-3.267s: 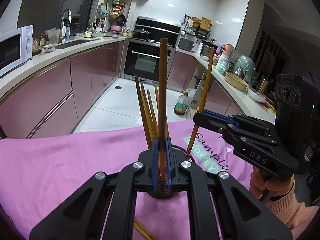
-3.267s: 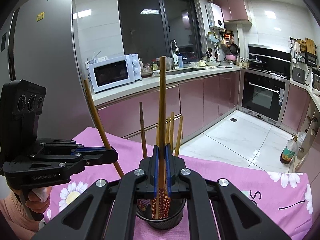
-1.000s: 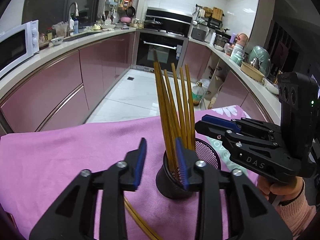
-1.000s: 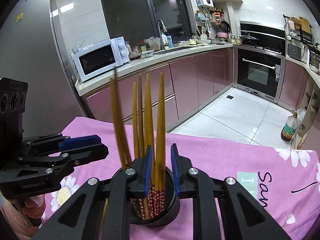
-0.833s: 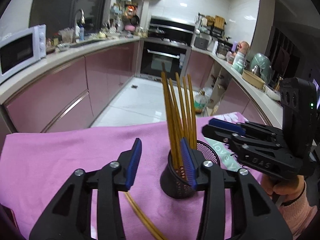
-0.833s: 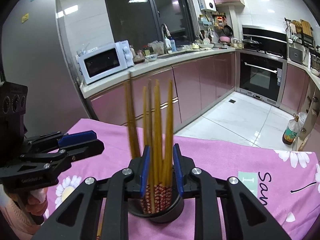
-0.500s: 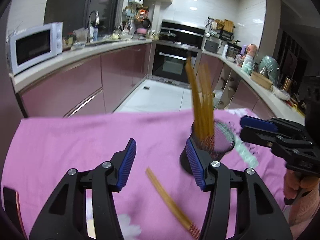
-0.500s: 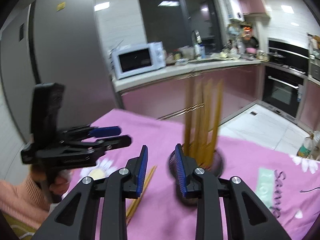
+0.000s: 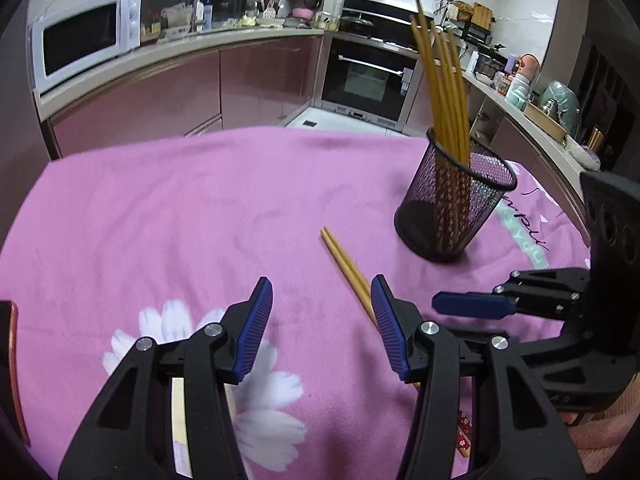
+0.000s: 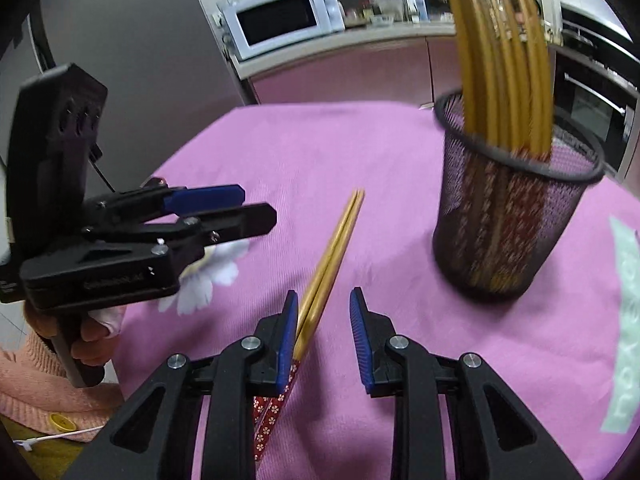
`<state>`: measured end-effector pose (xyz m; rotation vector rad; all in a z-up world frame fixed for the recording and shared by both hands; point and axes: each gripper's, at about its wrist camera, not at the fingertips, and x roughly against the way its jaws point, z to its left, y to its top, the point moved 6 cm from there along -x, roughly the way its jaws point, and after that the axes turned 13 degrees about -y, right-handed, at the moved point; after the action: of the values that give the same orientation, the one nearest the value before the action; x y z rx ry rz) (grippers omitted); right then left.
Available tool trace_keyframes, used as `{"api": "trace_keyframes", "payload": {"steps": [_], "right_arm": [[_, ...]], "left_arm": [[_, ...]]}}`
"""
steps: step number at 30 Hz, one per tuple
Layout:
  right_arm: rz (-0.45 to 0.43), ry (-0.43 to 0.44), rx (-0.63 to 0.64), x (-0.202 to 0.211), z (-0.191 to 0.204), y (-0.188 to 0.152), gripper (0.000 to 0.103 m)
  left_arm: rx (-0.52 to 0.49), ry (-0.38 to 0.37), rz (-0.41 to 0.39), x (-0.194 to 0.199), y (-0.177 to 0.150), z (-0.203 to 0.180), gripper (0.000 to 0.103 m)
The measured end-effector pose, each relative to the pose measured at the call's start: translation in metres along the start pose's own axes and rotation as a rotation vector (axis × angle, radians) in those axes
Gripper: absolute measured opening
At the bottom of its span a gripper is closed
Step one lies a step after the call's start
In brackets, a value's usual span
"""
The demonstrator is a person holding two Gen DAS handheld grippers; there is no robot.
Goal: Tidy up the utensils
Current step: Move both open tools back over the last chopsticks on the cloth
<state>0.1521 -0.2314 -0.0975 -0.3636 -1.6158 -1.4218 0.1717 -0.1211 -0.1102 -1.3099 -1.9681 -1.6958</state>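
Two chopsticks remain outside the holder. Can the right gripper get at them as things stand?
Probably yes: the right gripper is open, and the loose chopsticks lie unobstructed on the cloth beside its left finger.

Dim indoor light — fisheye-warped, slight blur.

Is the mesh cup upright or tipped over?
Upright: the mesh cup stands on its base on the pink cloth, chopsticks pointing up from it.

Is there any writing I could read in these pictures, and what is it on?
Black script on the pink cloth, ending in "pli": cut off by the right gripper.
White letters "you" on the cloth's pale green strip: the rest is out of view.
Raised brand on the left gripper: too blurred to read.
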Motion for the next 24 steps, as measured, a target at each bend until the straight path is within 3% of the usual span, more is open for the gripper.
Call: {"api": "trace_keyframes", "payload": {"steps": [12,17,24], "right_arm": [[0.029,-0.059,0.010,-0.017,0.008,0.004,0.025],[0.040,-0.098,0.009,-0.019,0.008,0.002,0.014],[0.044,-0.087,-0.026,-0.021,0.002,0.001,0.014]], "left_arm": [[0.022,-0.010,0.025,-0.008,-0.003,-0.005,0.050],[0.012,-0.019,0.040,-0.015,-0.005,-0.011,0.050],[0.009,-0.020,0.055,-0.020,-0.007,-0.011,0.050]]}}
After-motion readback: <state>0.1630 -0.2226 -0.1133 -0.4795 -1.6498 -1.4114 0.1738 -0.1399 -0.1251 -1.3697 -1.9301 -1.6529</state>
